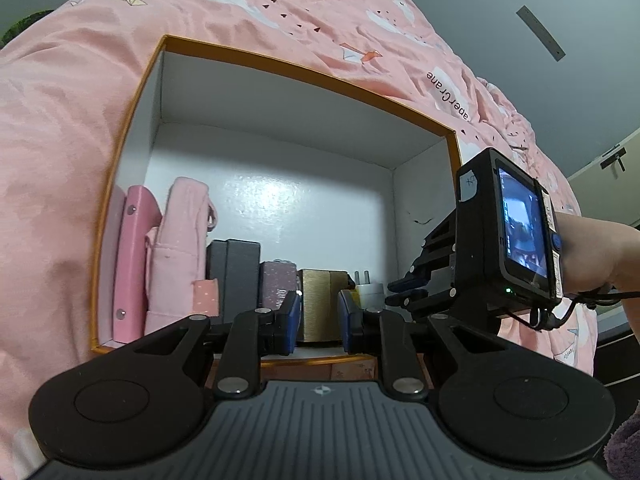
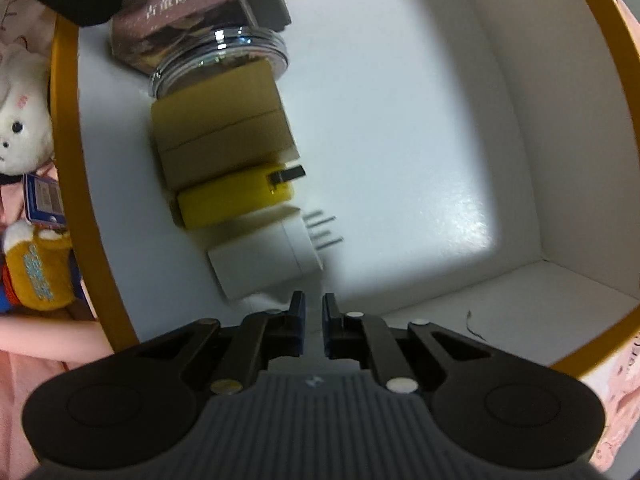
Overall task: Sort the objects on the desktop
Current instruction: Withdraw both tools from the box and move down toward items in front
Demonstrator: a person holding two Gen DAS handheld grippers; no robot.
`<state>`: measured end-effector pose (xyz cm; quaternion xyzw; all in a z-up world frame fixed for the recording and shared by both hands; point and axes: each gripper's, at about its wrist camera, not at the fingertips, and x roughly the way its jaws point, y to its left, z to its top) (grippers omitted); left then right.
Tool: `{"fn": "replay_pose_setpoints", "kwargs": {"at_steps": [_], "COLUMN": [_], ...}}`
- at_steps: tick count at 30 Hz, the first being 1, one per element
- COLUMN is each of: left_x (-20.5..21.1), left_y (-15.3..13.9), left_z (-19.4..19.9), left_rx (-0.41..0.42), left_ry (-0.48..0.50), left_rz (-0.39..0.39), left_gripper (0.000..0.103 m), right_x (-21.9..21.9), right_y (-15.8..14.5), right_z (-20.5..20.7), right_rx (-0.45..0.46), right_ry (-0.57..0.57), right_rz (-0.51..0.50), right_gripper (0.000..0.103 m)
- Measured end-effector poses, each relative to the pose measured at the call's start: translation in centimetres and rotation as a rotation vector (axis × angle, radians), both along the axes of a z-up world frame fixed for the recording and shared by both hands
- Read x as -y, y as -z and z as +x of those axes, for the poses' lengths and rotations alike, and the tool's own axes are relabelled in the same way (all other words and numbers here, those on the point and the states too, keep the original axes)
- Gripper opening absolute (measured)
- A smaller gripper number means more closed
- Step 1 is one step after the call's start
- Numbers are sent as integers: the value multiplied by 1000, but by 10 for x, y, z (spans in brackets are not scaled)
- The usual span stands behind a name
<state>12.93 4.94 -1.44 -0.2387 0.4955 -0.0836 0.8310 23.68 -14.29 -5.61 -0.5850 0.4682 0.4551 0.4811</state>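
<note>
A white box with an orange rim [image 1: 280,60] lies on pink bedding. Along one wall stand a pink case [image 1: 132,260], a pink pouch [image 1: 180,252], a grey box [image 1: 236,272], a mauve box [image 1: 278,284], a gold box [image 1: 320,304] and a white plug [image 1: 370,292]. My left gripper [image 1: 319,312] hovers at the near rim, jaws narrowly open and empty. In the right wrist view my right gripper [image 2: 314,312] points down into the box, shut and empty, just beside the white plug [image 2: 264,260]. Beyond it lie a yellow item [image 2: 236,200], the gold box [image 2: 220,128] and a glass jar [image 2: 220,56].
Pink printed bedding [image 1: 60,140] surrounds the box. Two plush toys [image 2: 20,128] [image 2: 36,268] lie outside the box rim [image 2: 64,160]. A person's hand [image 1: 592,252] holds the right gripper [image 1: 404,292]. Bare white box floor [image 2: 420,160] stretches to the right of the objects.
</note>
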Motion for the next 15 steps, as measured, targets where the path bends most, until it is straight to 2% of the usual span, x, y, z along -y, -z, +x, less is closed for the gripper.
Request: {"fn": "replay_pose_setpoints", "kwargs": {"at_steps": [5, 8, 12, 15], "left_x": [-1, 0, 3, 4], "left_y": [-3, -4, -12, -18], "left_z": [-3, -6, -13, -21], "left_rx": [9, 11, 29, 46], "left_ry": [6, 21, 60, 83], "left_rz": [25, 30, 50, 55], "left_gripper": [22, 22, 22, 22], "right_x": [-2, 1, 6, 13], "right_y": [-8, -9, -20, -42], "right_z": [8, 15, 20, 15], "right_rx": [-67, -78, -51, 6], "right_ry": [38, 72, 106, 129], "right_rz": [68, 79, 102, 163], "right_gripper": [2, 2, 4, 7]}}
